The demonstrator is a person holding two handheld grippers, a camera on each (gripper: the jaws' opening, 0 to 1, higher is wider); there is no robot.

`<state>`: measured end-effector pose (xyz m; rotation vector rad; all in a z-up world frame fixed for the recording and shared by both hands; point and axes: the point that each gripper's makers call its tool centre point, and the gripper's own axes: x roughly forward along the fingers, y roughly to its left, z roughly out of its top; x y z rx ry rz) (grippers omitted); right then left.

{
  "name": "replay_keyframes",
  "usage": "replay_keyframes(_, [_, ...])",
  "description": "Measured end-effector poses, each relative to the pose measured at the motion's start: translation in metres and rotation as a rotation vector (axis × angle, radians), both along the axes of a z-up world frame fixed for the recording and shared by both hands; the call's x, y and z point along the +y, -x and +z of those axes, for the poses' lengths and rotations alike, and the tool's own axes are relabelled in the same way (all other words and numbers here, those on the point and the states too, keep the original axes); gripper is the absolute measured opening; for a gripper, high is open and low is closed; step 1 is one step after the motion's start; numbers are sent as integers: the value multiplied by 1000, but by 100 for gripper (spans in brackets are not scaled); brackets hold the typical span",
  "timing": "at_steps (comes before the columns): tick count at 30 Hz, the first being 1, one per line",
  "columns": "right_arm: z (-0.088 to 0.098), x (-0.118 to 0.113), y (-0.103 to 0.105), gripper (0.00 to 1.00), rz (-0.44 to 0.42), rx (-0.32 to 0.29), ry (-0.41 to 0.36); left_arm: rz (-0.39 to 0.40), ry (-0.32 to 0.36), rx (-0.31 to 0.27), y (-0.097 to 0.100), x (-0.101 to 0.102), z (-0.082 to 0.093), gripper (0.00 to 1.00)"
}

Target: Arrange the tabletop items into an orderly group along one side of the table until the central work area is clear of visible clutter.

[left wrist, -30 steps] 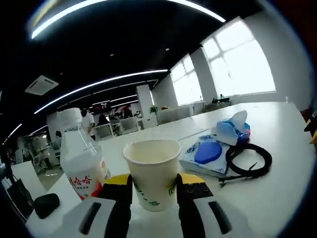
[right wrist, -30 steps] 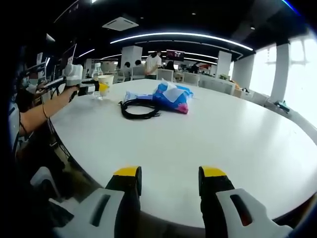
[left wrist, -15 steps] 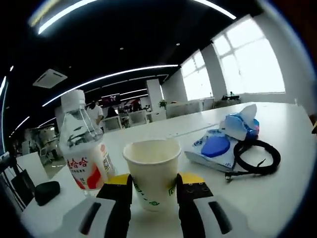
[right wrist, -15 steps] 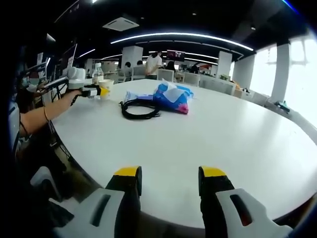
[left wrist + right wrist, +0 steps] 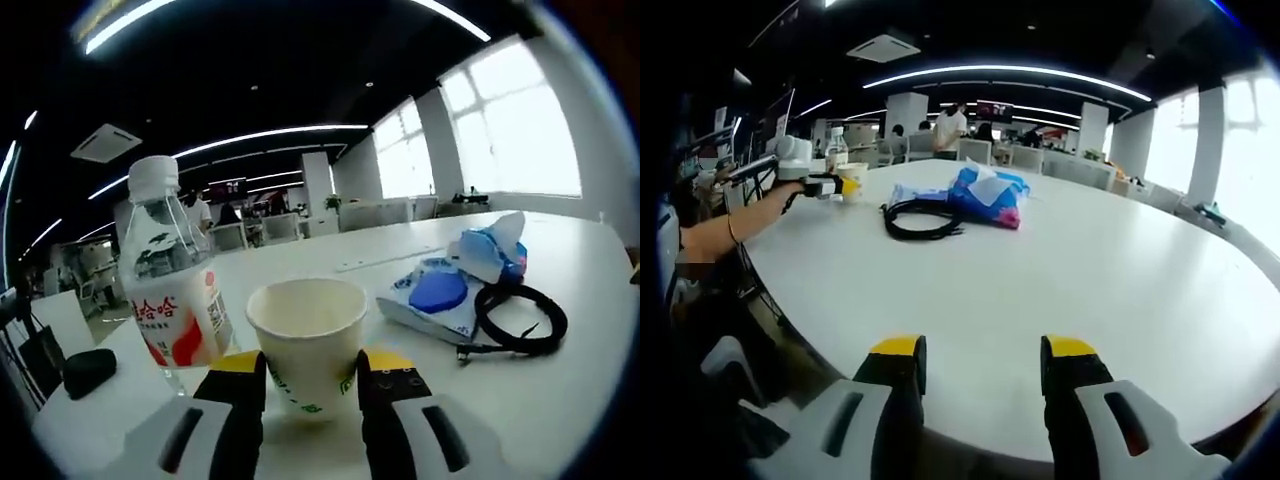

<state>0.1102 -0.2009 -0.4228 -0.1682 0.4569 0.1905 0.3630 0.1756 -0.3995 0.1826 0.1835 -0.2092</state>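
The plastic bottle (image 5: 173, 275) carries a red and white label with red Chinese characters; they are too small to read with certainty. The paper cup (image 5: 305, 340) is cream with a small green printed mark low on its side, not legible. The blue and white wet-wipe packs (image 5: 452, 285) show no readable writing.

In the left gripper view, the left hand-held gripper (image 5: 310, 385) has its yellow-tipped jaws on either side of the paper cup, pressed against its walls and gripping it. The cup stands upright on the white surface (image 5: 560, 390), with the bottle just beside it. Compared with a second ago, the bottle stands nearer the cup and shows more of its cap and neck, and the whole view has shifted, so the camera has moved. A dark computer mouse (image 5: 88, 368) lies at the edge of the surface beyond the bottle. On the other side, a coiled black cable (image 5: 520, 320) rests touching the wet-wipe packs.

In the right gripper view, the right hand-held gripper (image 5: 980, 385) hangs over the near edge of the surface with its jaws apart and nothing between them; that view is unchanged. Far off, a person's forearm (image 5: 725, 232) holds the left gripper at the cup (image 5: 851, 180), well apart from the cable (image 5: 920, 220) and packs (image 5: 980, 200).
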Motion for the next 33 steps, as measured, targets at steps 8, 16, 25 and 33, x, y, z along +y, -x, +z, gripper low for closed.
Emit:
replay_keyframes(8, [0,-1,1,44,-3,1,0,-32,-33,-7,1,-4,-1,38])
replay_keyframes(16, [-1,-1,2,45,-7,3,-1,-37,3,-4,2,-3,-1,40])
replay_keyframes(25, [-1,-1,2,45,-6,-1,-6,-38,13,-19,3,-4,5,53])
replay_keyframes(33, [-1,-1,3,45,-7,-1,-8,-57,-8,-34,5,-9,8,54])
